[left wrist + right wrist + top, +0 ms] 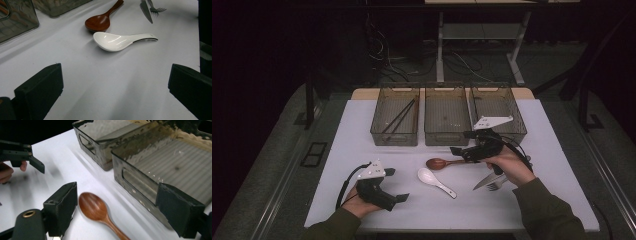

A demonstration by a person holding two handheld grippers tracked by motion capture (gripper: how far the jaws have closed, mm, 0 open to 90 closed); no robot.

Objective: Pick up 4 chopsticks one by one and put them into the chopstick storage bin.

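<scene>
At the upper centre of the high view stand three smoky clear bins (pixel 447 117) in a row. Below them, mid-frame, the one brown wooden spoon (pixel 443 163) lies glossy, long axis across the frame, bowl pointing left. The right gripper (pixel 460 151) hangs over it, jaws wide, nothing held. One white spoon (pixel 435 181) lies lower. The left gripper (pixel 404 198), lower left, is wide too.

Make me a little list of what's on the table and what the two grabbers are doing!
wooden spoon: on the table, between the open jaws of the right hand-held gripper, not gripped
white spoon: lying free
knife and fork: by the right hand
left hand-held gripper: open, holding nothing
bins: three; chopsticks in the left one
</scene>
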